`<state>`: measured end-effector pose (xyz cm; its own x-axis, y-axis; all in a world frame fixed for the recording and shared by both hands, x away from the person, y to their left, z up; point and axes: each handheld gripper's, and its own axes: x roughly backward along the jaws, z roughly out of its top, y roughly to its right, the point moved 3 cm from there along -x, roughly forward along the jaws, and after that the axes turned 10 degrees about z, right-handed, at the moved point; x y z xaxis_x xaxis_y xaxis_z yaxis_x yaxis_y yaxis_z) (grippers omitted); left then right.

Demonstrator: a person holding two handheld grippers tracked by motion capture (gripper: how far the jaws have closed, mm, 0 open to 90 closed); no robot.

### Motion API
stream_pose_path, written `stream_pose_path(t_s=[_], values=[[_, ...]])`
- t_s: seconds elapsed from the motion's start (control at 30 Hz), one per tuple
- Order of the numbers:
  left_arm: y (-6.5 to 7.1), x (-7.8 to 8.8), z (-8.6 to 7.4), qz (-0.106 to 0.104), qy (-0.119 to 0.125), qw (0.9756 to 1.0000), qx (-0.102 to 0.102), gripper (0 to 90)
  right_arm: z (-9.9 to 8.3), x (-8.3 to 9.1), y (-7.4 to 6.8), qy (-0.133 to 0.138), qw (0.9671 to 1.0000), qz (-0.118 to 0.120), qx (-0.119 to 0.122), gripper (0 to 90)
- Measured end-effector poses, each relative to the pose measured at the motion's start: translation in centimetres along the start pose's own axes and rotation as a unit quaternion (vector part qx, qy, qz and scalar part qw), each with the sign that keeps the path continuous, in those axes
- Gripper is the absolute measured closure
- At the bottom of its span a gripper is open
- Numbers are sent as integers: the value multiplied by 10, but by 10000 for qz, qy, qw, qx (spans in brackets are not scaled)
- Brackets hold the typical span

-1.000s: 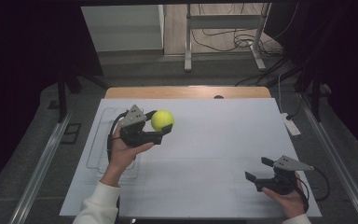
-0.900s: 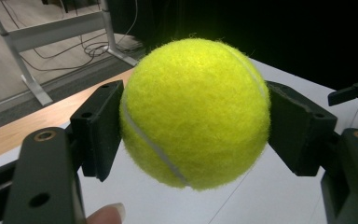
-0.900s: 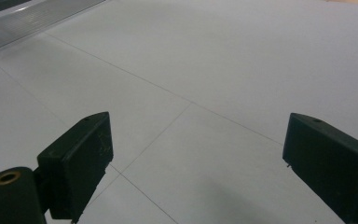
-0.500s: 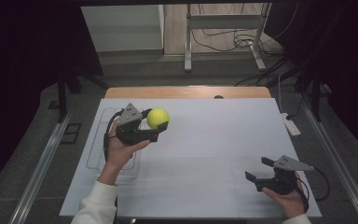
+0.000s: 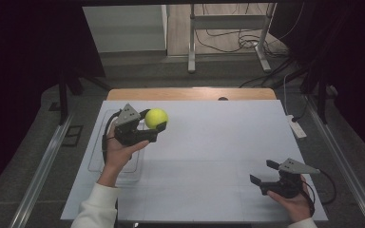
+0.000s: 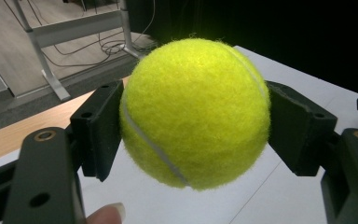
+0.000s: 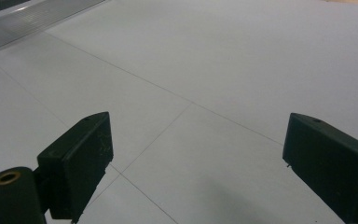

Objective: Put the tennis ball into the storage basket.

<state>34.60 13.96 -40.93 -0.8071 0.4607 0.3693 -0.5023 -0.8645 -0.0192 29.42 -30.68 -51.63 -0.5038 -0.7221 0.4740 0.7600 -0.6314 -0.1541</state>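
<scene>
A yellow tennis ball [image 5: 156, 118] hangs above the left part of the white table, held by my left gripper [image 5: 155, 121], which is shut on it. Seen from the left gripper view, the ball [image 6: 195, 112] sits squeezed between the two black pads [image 6: 98, 128], one on each side. At the table's front right my right gripper [image 5: 262, 172] rests low over the surface, open, nothing between its jaws. The right gripper view looks along the open gripper [image 7: 198, 158] to bare white tabletop with thin seam lines.
A clear plastic tray [image 5: 96, 152] lies at the left side of the white table [image 5: 209, 142], under the left hand and wrist. A wooden strip [image 5: 190, 93] borders the far edge. A small white device [image 5: 297, 127] lies at the right edge. Metal stand legs and cables are on the floor beyond.
The left hand has shifted slightly left with the ball still held. The right gripper has stayed where it was.
</scene>
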Motion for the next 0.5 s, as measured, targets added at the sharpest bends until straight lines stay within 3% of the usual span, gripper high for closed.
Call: stream_pose_path(t_s=[0.5], values=[[-12,2,-2,120,-9,9999,106,263,0,-1,0,-7,10000,4,1,89]])
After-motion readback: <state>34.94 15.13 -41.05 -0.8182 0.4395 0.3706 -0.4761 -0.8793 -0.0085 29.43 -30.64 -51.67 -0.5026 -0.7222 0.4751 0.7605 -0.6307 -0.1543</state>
